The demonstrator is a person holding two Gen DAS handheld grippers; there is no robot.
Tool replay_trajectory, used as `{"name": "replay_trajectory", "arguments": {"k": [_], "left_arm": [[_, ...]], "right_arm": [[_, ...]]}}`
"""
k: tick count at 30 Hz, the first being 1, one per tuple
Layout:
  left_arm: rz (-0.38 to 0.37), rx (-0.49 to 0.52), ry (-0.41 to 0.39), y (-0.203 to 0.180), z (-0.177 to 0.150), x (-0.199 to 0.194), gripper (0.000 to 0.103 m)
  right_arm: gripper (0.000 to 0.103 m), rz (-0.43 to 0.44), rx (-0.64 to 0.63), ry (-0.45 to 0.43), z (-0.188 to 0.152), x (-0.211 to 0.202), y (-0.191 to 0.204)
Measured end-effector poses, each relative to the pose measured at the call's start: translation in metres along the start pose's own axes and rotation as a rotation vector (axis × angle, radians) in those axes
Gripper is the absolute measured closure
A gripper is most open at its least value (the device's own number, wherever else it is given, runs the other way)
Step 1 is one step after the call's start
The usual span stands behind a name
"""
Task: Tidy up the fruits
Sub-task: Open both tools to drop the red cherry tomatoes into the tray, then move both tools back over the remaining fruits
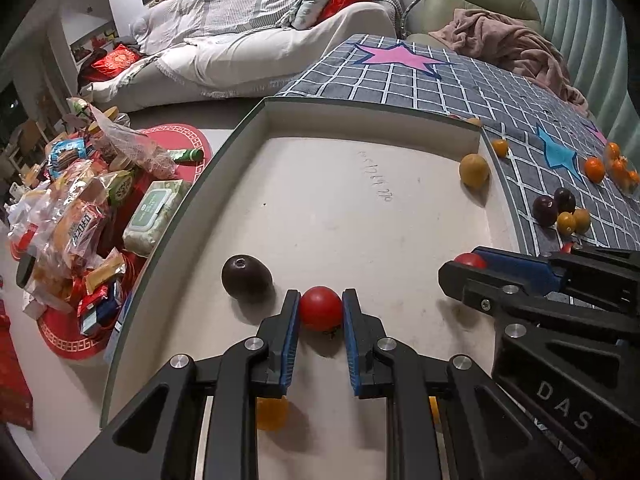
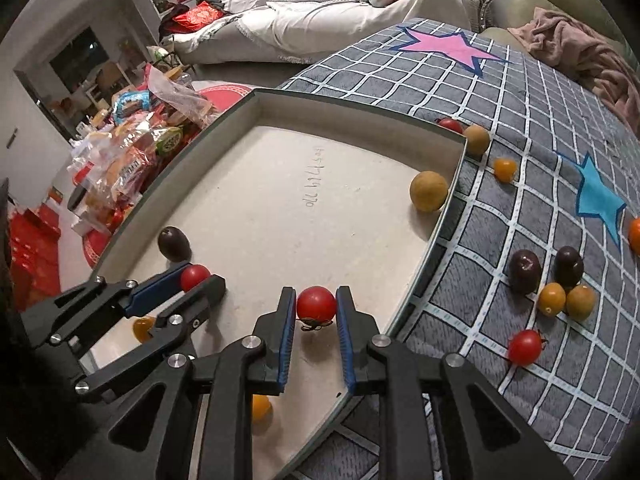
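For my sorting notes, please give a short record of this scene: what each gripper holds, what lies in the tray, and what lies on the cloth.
left gripper: fingers shut on a tomato, inside the tray
right gripper: fingers shut on a second tomato, by the tray's right edge
in tray: dark fruit, tan fruit, two orange fruits
on cloth: dark pair, yellow pair, loose tomato
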State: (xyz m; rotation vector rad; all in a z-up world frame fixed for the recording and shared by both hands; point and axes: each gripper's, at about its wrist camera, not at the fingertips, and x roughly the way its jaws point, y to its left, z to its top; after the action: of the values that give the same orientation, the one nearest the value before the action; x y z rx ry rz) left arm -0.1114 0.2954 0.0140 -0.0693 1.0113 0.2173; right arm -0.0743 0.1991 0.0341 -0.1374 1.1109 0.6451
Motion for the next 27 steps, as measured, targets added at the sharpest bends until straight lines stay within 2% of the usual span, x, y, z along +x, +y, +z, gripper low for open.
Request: {"name": "replay_trajectory", "arguments": {"k": [2, 4, 5, 6, 7, 8, 9, 11, 18, 27], "left_arm": [[-0.001, 0.002, 0.001, 0.000, 0.000, 0.000, 0.081], [-0.002, 0.004, 0.004, 0.000, -0.001, -0.001, 0.080], [-0.001, 0.005, 0.006, 0.000, -0.001, -0.001, 0.080], [-0.009, -0.001, 0.004, 0.001, -0.001, -0.001, 0.072], [-0.013, -0.007, 0.006, 0.002, -0.001, -0.001, 0.063], [-0.009, -0.014, 0.000, 0.003, -0.002, -0.002, 0.039], [0.000, -0.019, -0.018, 0.003, -0.002, -0.005, 0.031], [0.004, -0.015, -0.042, 0.003, -0.003, -0.009, 0.031], [-0.011, -0.015, -0.038, 0.000, -0.002, -0.019, 0.031], [-0.054, 0.040, -0.055, -0.033, -0.003, -0.039, 0.031]], "right_arm": [[0.062, 0.038, 0.014, -0.009, 0.000, -0.004, -0.001], [0.040, 0.053, 0.012, -0.028, 0.000, -0.009, 0.002], [0.033, 0.048, 0.009, -0.042, 0.000, -0.014, 0.003], [0.028, 0.034, 0.008, -0.052, 0.000, -0.016, 0.004], [0.026, 0.045, 0.011, -0.061, 0.000, -0.019, 0.003], [0.025, 0.051, 0.017, -0.064, 0.000, -0.021, 0.002], [0.025, 0.058, 0.025, -0.069, -0.001, -0.024, 0.000], [0.024, 0.061, 0.041, -0.082, -0.002, -0.030, -0.004], [0.020, 0.019, 0.077, -0.111, -0.018, -0.053, -0.027], [0.020, -0.072, 0.220, -0.105, -0.058, -0.070, -0.099]]}}
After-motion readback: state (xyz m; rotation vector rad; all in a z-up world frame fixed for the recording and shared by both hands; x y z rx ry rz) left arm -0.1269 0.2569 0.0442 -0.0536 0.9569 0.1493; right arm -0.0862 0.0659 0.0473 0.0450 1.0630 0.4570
